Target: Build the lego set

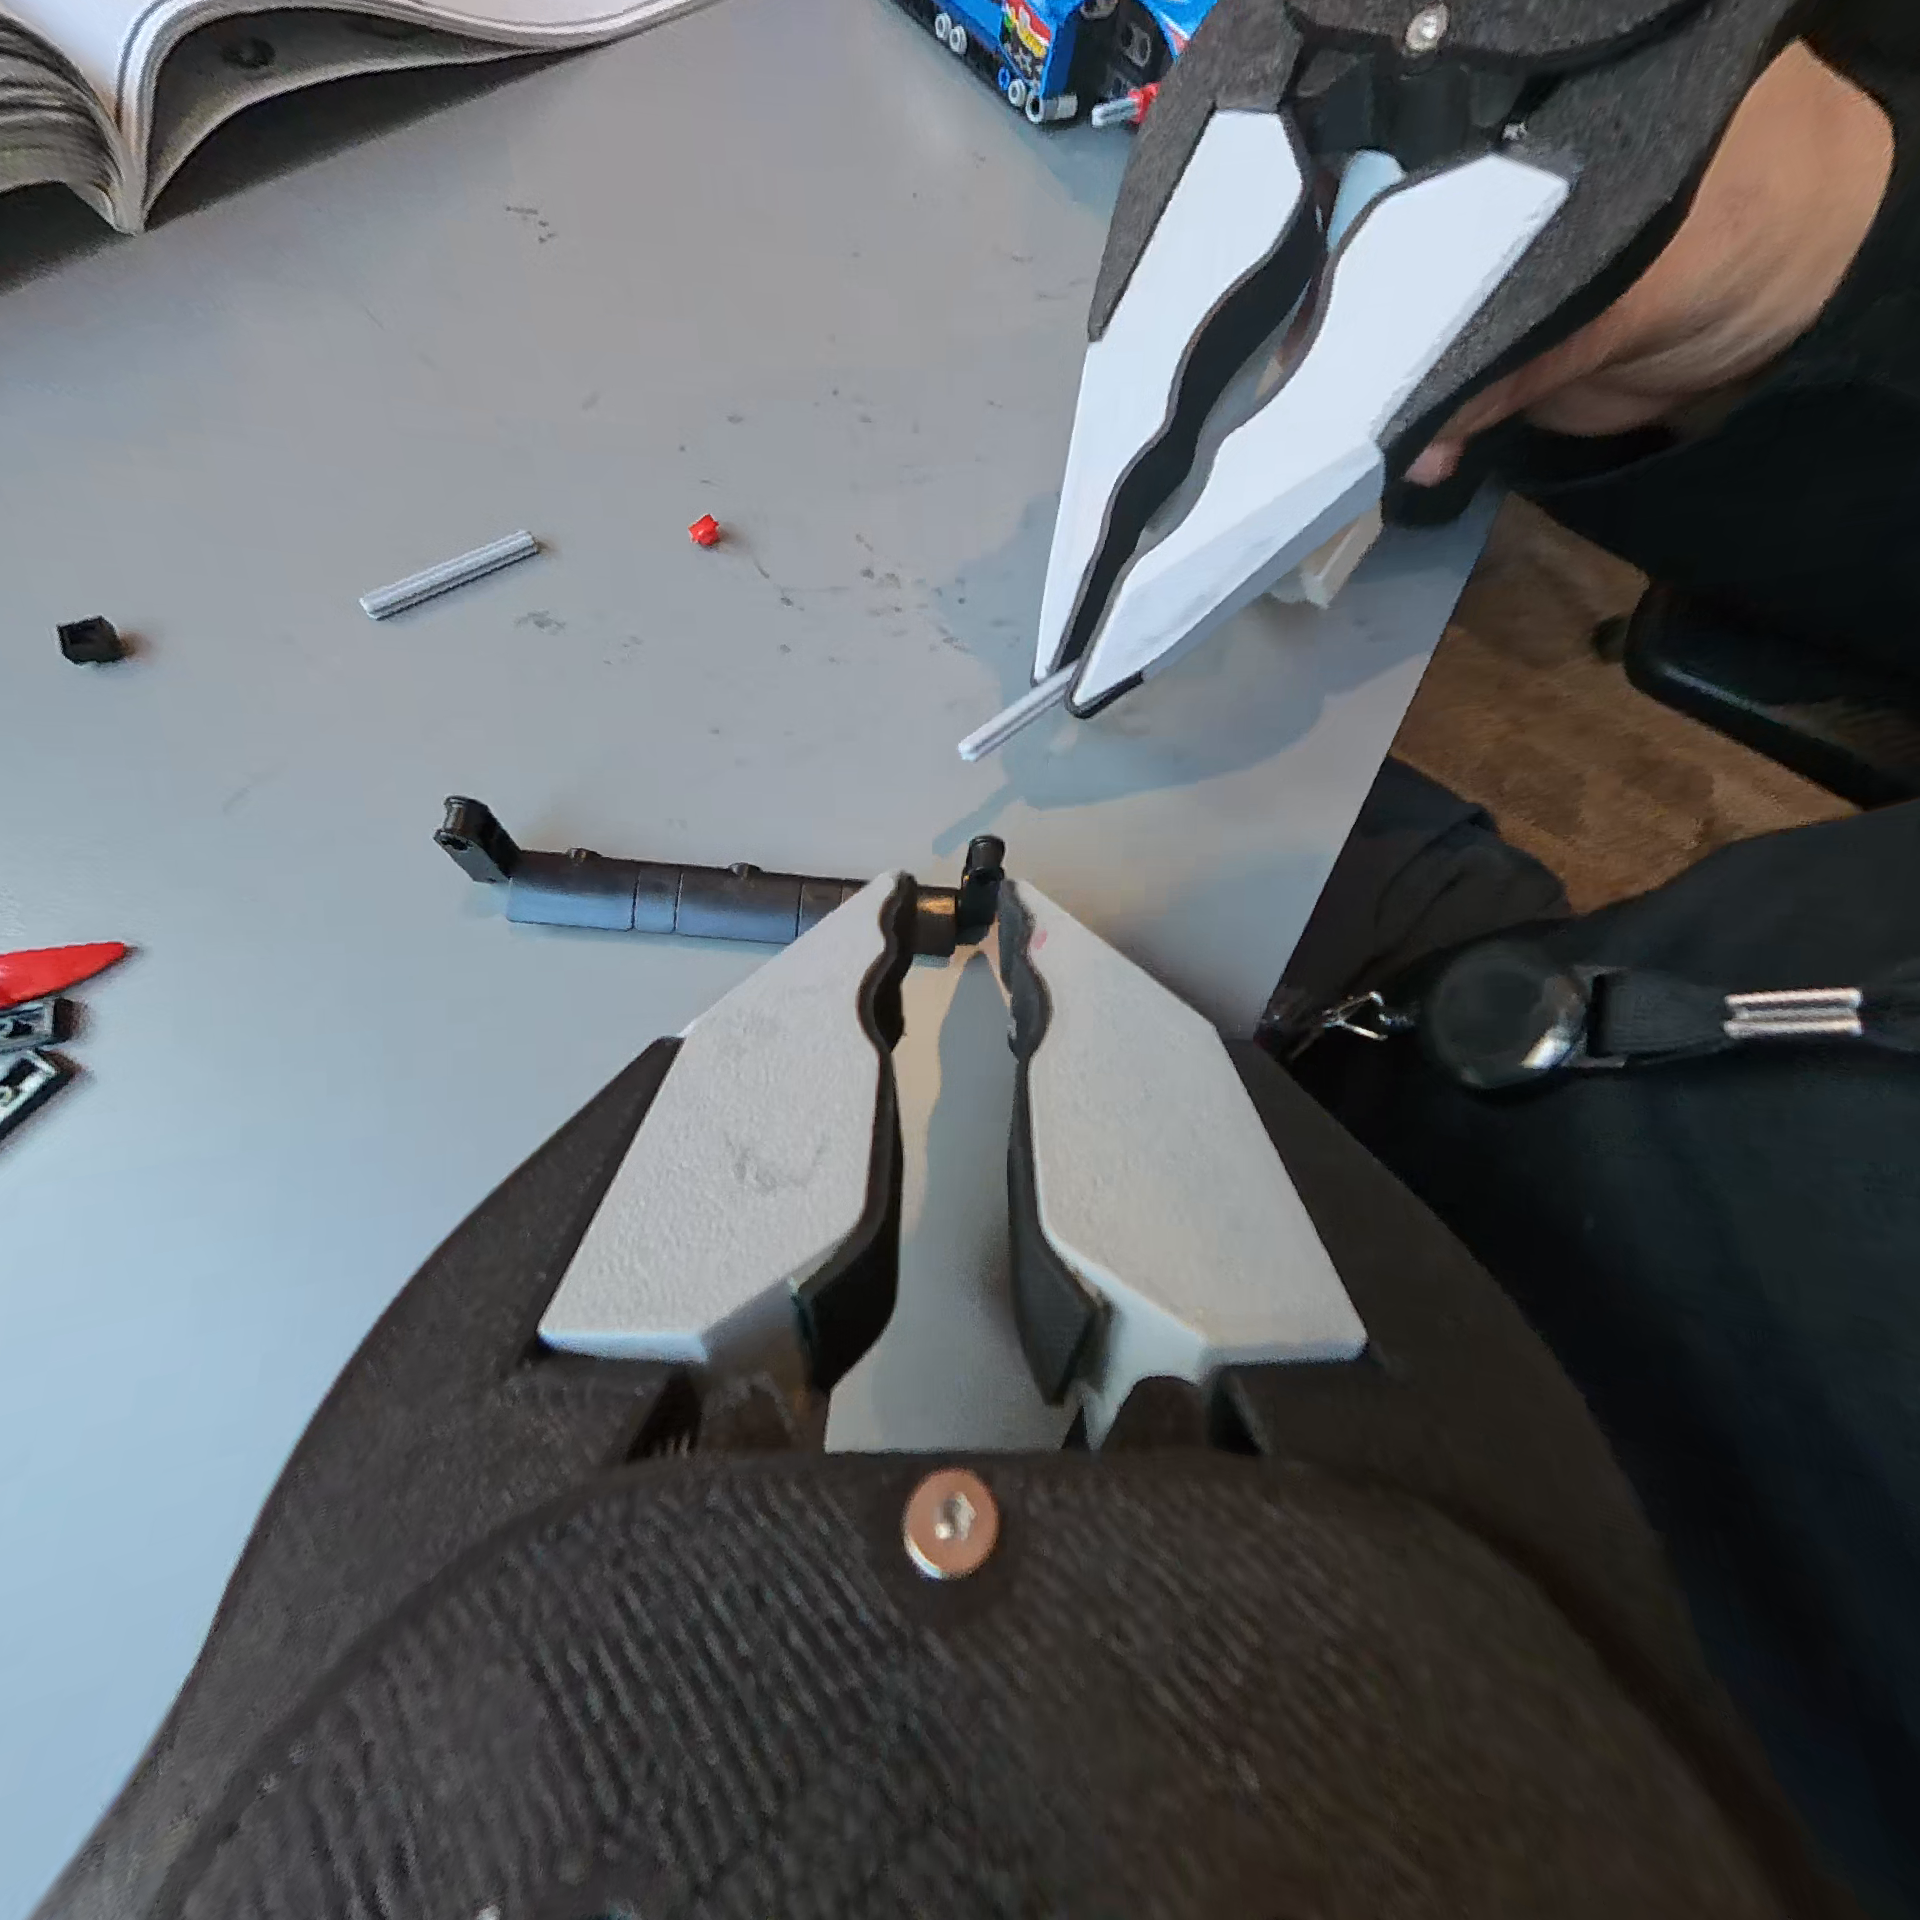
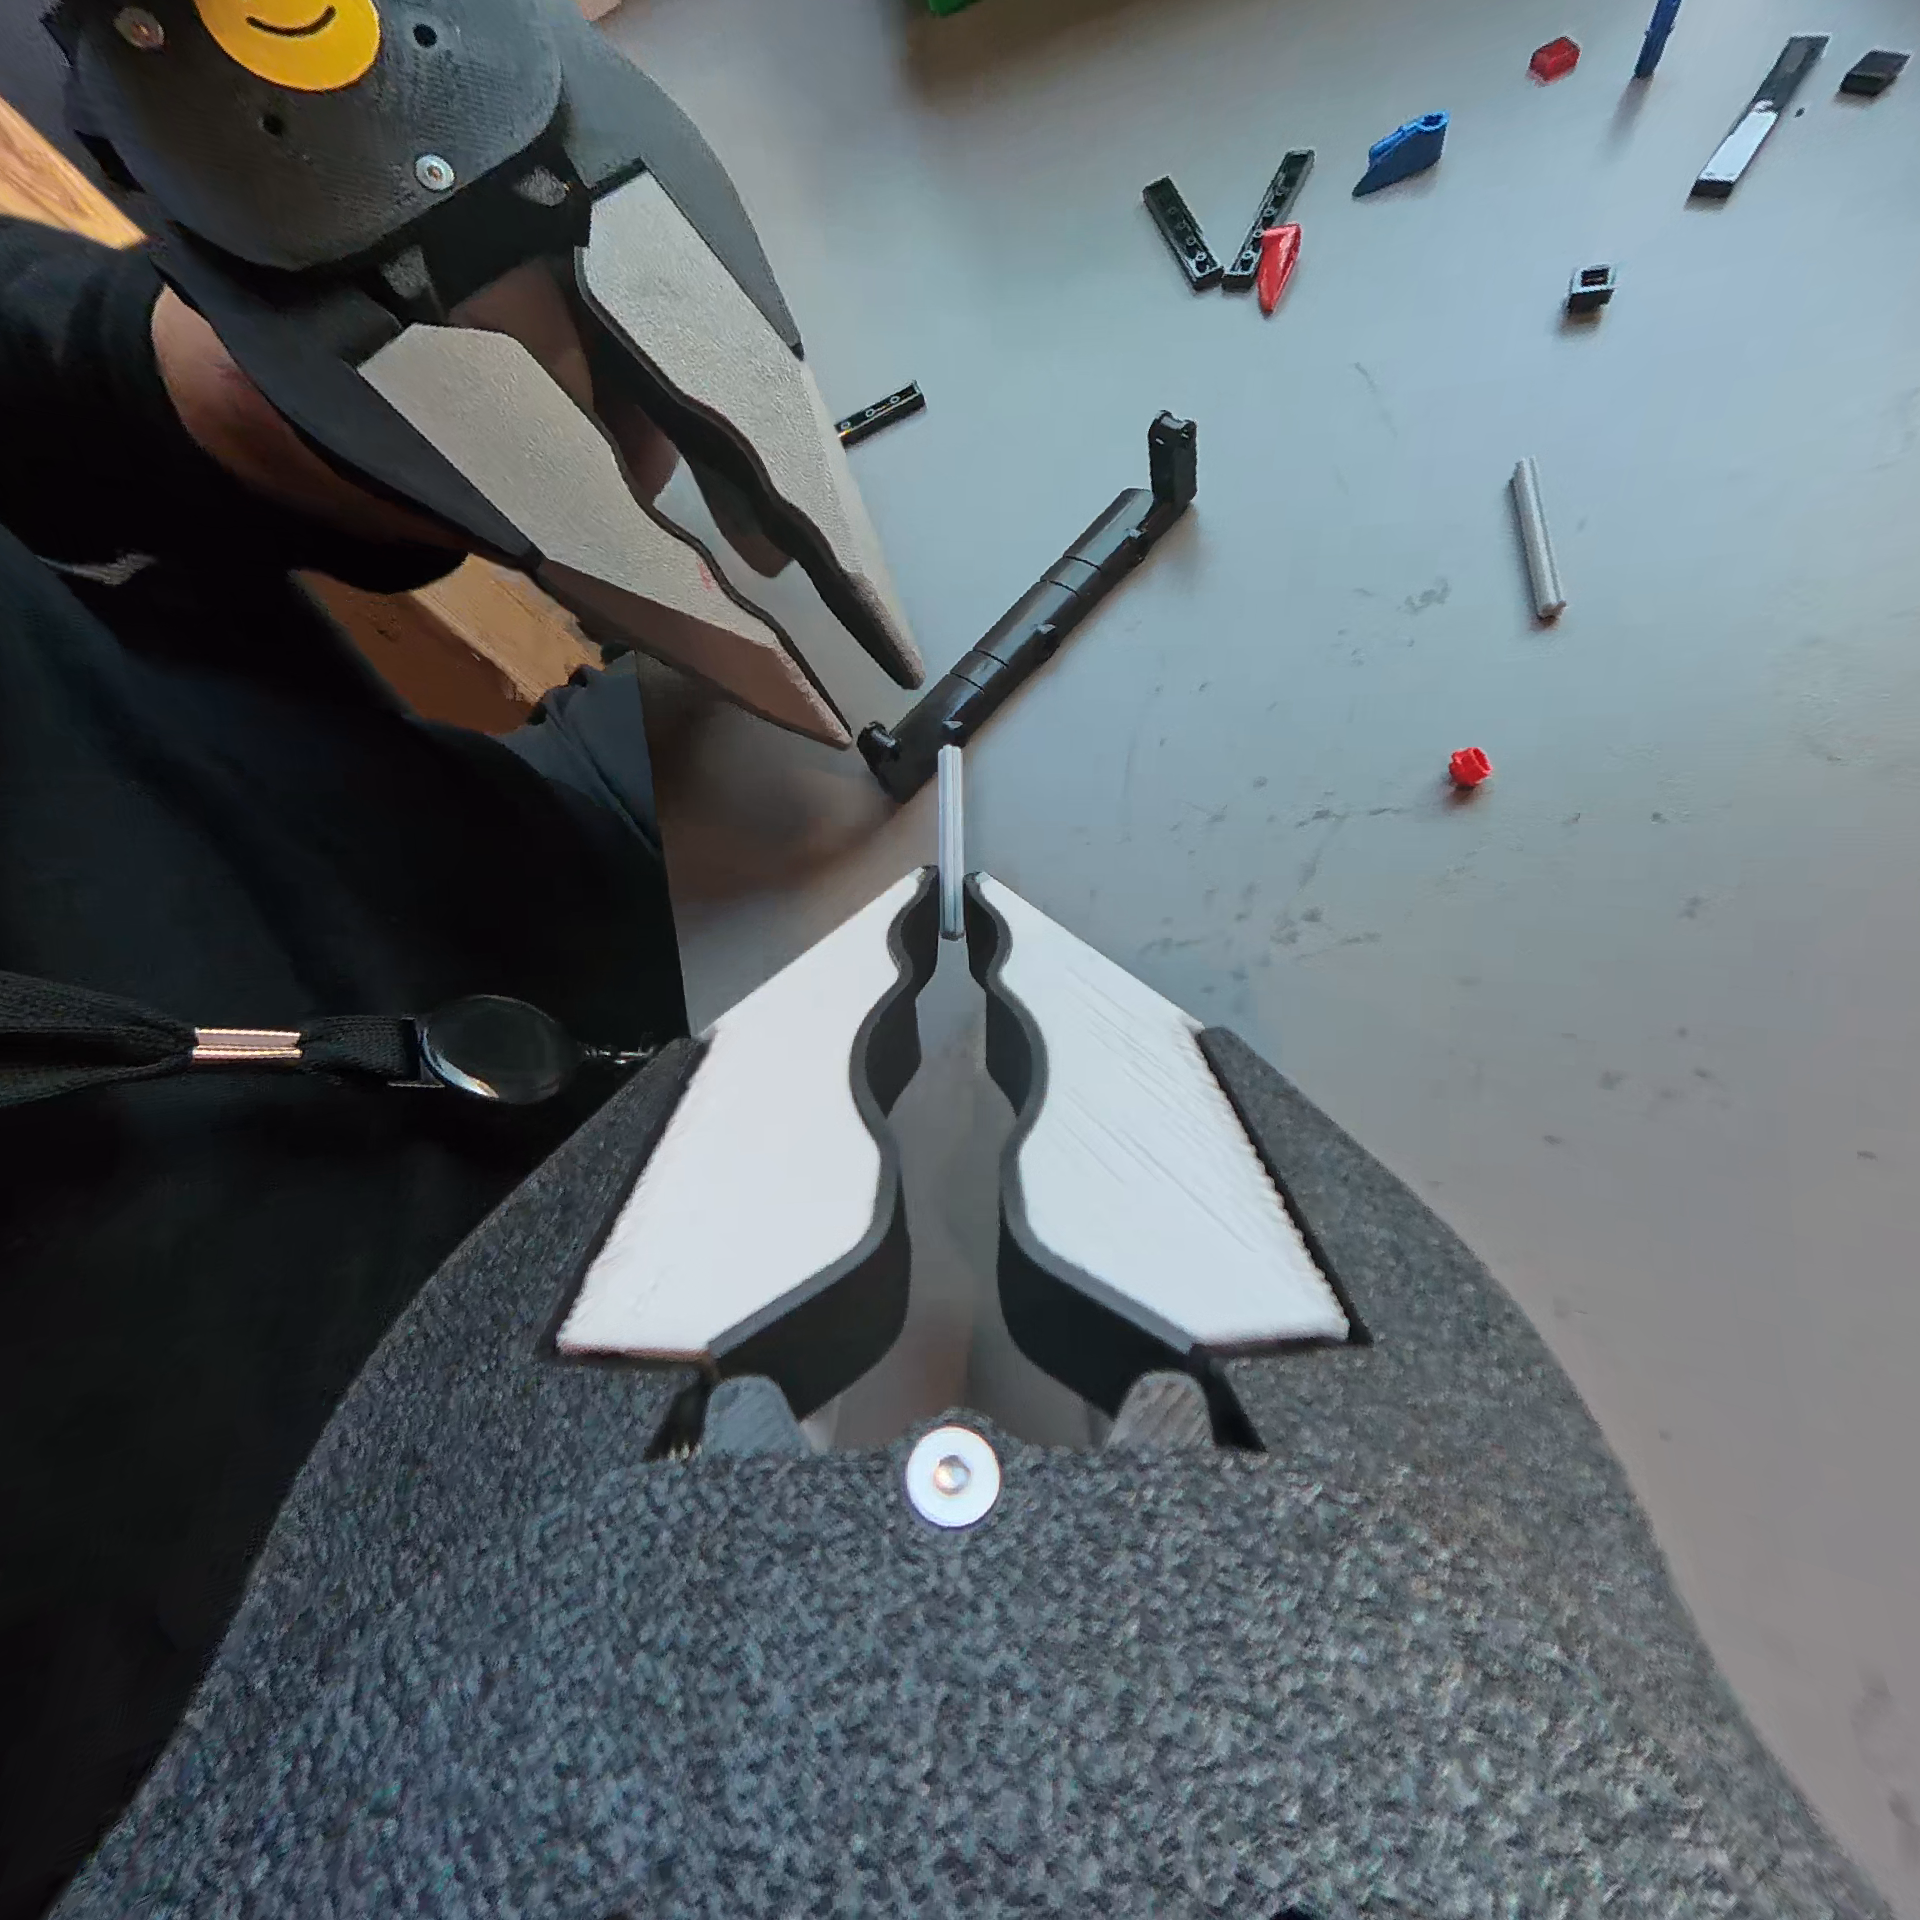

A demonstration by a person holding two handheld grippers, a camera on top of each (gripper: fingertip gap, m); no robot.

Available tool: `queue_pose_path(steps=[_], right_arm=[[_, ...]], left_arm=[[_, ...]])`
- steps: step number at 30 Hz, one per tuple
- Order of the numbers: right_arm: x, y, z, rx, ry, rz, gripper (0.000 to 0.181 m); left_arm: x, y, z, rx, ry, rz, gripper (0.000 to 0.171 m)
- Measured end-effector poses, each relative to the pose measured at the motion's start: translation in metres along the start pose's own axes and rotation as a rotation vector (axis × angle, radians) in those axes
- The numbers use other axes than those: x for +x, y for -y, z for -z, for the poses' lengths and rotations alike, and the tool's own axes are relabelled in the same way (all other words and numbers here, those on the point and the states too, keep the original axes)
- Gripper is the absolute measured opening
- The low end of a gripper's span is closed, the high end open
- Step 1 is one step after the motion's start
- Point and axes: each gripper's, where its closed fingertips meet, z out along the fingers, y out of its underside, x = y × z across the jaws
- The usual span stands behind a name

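I see the grey worktop [image 2: 1351, 1039] spread with loose parts, an open instruction booklet [image 1: 208, 94] at its far edge. My left gripper [image 1: 951, 899] has its jaws closed around the near end of the long black lego assembly [image 1: 665, 899], which lies flat near the worktop edge with an upright black connector at each end. My right gripper [image 2: 948, 883] hangs just beside that end, jaws pinching a thin grey axle [image 2: 950, 831] whose free tip points at the assembly. A second grey axle [image 2: 1536, 540] lies well apart, a small red bush [image 2: 1468, 766] near it, and a red wedge piece [image 2: 1276, 265] beside two black beams farther off
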Motion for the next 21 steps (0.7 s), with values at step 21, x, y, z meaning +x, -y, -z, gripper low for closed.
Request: queue_pose_path(steps=[21], right_arm=[[-0.001,-0.006,0.003,-0.038,-0.016,0.187,0.003]], left_arm=[[0.006,-0.005,-0.015,-0.079,-0.023,-0.112,0.006]])
